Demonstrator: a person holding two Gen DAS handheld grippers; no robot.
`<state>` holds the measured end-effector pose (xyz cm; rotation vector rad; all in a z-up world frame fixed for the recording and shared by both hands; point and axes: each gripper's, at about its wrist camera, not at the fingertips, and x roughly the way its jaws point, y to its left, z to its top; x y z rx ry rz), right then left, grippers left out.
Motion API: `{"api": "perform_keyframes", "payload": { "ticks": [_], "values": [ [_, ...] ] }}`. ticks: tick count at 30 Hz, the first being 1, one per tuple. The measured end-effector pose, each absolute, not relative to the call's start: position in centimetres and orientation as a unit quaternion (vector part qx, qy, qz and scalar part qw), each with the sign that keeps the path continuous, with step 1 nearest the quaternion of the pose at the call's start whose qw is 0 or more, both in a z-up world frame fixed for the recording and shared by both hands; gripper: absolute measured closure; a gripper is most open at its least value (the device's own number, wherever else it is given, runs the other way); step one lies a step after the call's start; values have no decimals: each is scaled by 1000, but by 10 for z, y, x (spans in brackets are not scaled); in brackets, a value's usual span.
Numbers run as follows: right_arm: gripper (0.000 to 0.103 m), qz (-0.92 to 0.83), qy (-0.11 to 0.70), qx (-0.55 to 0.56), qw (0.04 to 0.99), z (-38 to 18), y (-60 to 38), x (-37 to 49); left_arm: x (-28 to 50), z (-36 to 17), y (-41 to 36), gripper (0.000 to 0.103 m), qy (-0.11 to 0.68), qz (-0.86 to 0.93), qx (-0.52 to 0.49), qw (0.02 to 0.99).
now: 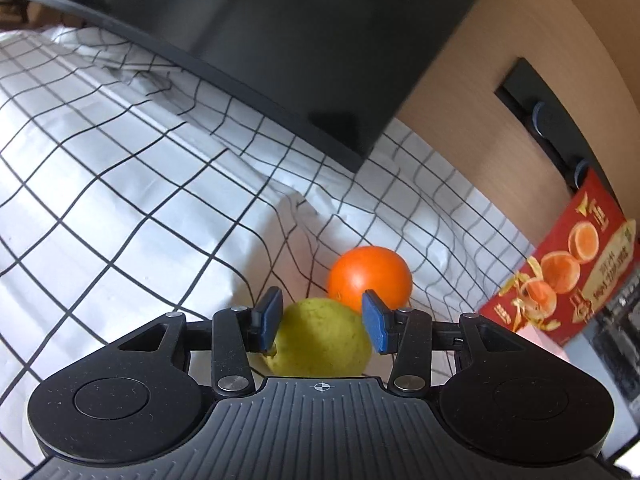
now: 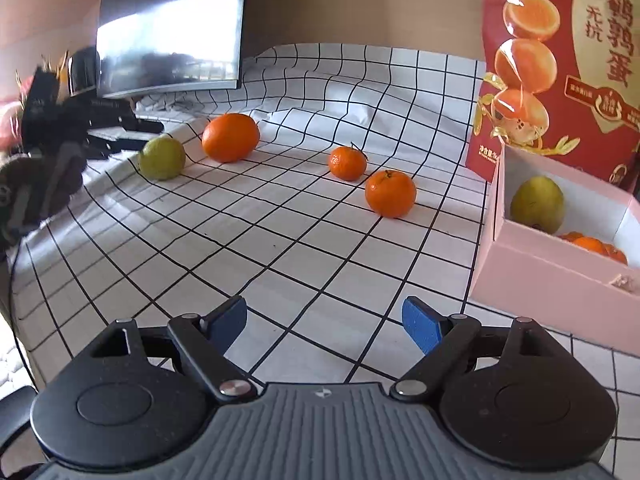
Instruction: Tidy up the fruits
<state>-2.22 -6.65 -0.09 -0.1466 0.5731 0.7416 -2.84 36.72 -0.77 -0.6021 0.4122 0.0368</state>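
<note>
left gripper [image 1: 322, 322]: blue pads spread around green pear [image 1: 320, 340], contact unclear; cannot tell if gripped. large orange [image 1: 370, 276] just behind pear. risk: closing pad nudges orange, or round pear slips free. right gripper [image 2: 324, 324]: open, empty, well apart from pear.

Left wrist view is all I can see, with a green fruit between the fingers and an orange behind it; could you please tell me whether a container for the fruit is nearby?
Observer: Yes, an open pink box stands in front of the red carton.
Operator: Does it hold anything?
Observer: One green fruit and some oranges.
Operator: Is any other fruit loose?
Observer: A small mandarin and a larger mandarin lie on the checked cloth.
</note>
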Motion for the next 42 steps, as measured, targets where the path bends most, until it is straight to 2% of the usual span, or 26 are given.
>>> {"api": "perform_keyframes", "payload": {
  "ticks": [9, 15, 19, 22, 29, 31, 36, 42],
  "values": [
    [18, 359, 279, -43, 890, -2, -73, -19, -68, 6, 326, 53, 226, -97, -213, 945],
    [18, 357, 282, -41, 890, -2, -73, -18, -67, 9, 301, 56, 236, 30, -162, 958],
    [18, 357, 281, -36, 890, -2, -75, -19, -51, 6, 293, 53, 249, 74, -173, 950],
    [18, 357, 281, -33, 890, -2, -76, -18, -43, 2, 301, 46, 253, 97, -219, 937],
    [18, 354, 279, -30, 892, -2, -76, -19, -15, 7, 309, 46, 223, 147, -280, 922],
    [18, 353, 280, -30, 892, -2, -76, -19, -6, 9, 308, 46, 216, 160, -279, 922],
    [18, 353, 284, -28, 891, -3, -77, -17, 13, 11, 311, 37, 219, 186, -269, 919],
    [18, 352, 283, -25, 892, -3, -77, -18, 18, 13, 298, 38, 252, 165, -194, 934]
  ]
}}
